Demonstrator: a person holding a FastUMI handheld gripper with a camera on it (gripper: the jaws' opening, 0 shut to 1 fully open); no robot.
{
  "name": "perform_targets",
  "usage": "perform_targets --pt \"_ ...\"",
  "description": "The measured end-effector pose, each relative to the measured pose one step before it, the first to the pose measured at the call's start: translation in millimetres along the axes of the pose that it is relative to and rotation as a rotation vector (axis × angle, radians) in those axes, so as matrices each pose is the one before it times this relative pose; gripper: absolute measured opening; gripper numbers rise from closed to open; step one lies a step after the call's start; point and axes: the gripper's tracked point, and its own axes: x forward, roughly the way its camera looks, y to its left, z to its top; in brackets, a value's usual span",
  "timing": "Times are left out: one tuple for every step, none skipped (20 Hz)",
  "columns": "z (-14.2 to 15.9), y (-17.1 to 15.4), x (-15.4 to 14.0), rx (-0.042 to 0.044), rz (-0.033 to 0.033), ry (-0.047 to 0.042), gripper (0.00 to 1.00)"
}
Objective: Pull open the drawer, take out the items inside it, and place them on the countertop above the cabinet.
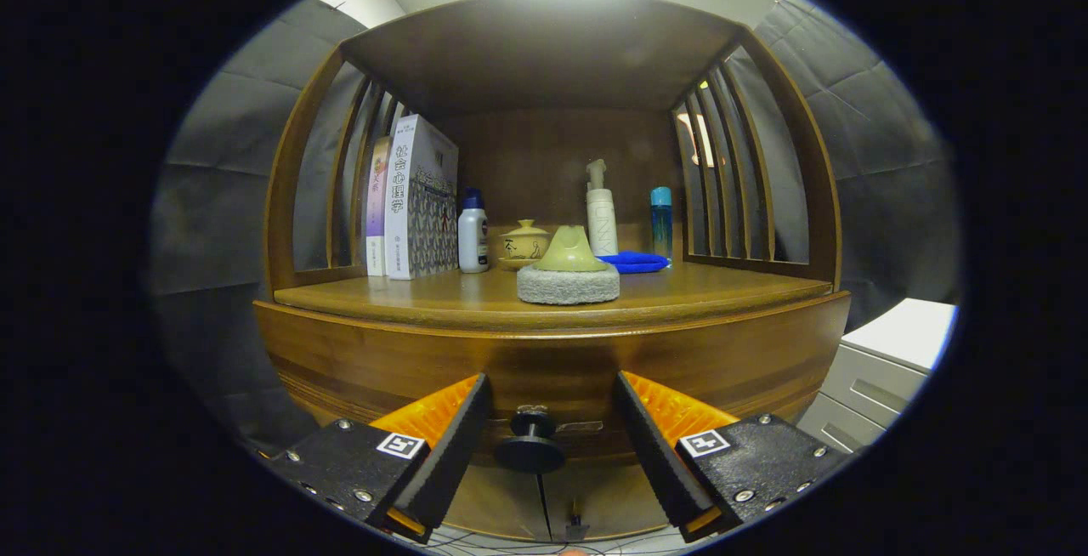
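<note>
A wooden cabinet fronts me, its drawer [552, 365] closed under the countertop [476, 294]. A dark round knob [531, 445] sticks out of the drawer front. My gripper [551, 428] is open, and the knob sits between its two fingers without either one touching it. The inside of the drawer is hidden. On the countertop, just beyond the fingers, rests a grey scrub pad with a green handle [568, 271].
Further back on the countertop stand books [416, 199], a white bottle with a blue cap [473, 235], a lidded tea bowl [524, 243], a white pump bottle [601, 212], a blue bottle [661, 220] and a blue cloth [633, 261]. A white drawer unit [884, 369] stands to the right.
</note>
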Motion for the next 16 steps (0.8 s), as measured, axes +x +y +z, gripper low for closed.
perform_targets --pt "-0.85 -0.07 2.70 0.00061 -0.00124 0.00318 0.93" --pt "0.40 0.93 4.10 0.00172 -0.00628 -0.01365 0.93" --pt "0.56 0.40 0.69 -0.00543 -0.00838 -0.00024 0.94" --pt "1.12 0.59 0.80 -0.00244 -0.00531 -0.01019 0.93" --pt "-1.47 0.35 -1.74 -0.00246 -0.00187 -0.00307 0.94" --pt "-1.28 1.96 0.46 0.00309 0.00392 0.00447 0.94" --pt "-1.45 -0.24 -2.40 -0.00367 0.00885 0.01465 0.94" --pt "0.10 2.31 -1.86 0.00800 0.02589 0.01815 0.94" --pt "1.33 2.95 -2.88 0.01634 0.02997 0.02209 0.94" --pt "7.44 -4.03 -6.21 0.01149 0.00630 -0.00039 0.94" --pt "10.05 -8.59 -7.11 0.00190 -0.00897 -0.01137 0.94" --pt "11.51 -7.98 -7.58 -0.00729 -0.00966 -0.01165 0.94" --pt "10.23 -8.57 -9.96 -0.01621 -0.01148 -0.00742 0.94" --pt "13.75 -8.45 -10.20 -0.02039 -0.01010 -0.01429 0.94" --pt "14.59 -5.70 -8.46 -0.01679 -0.00514 -0.02673 0.94" --pt "14.86 -6.26 -9.02 -0.00632 -0.00128 -0.02365 0.94"
